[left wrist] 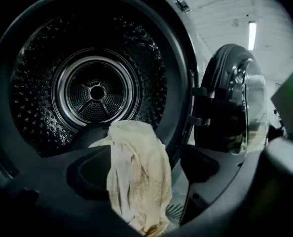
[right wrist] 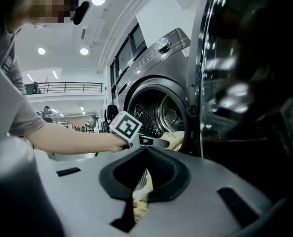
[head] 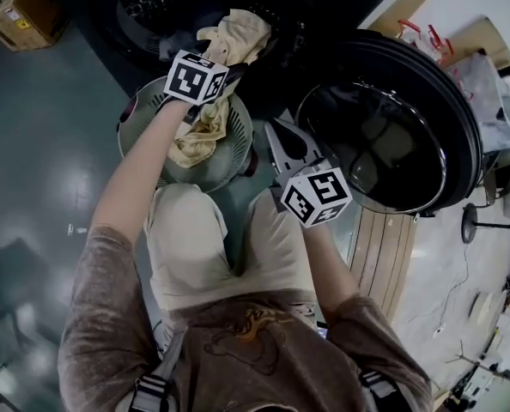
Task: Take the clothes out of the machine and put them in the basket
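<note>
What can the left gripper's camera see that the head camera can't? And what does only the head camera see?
Only the left gripper view: the round hub at the very back of the drum, and a long ceiling light.

Only the head view: the cardboard box on the floor, the person's left arm reaching forward, and the right gripper.

Both: the cream cloth hanging out of the drum's mouth, and the round door standing open beside it.

Crinkled cream cloth (left wrist: 136,177), dimpled metal drum (left wrist: 35,100)
</note>
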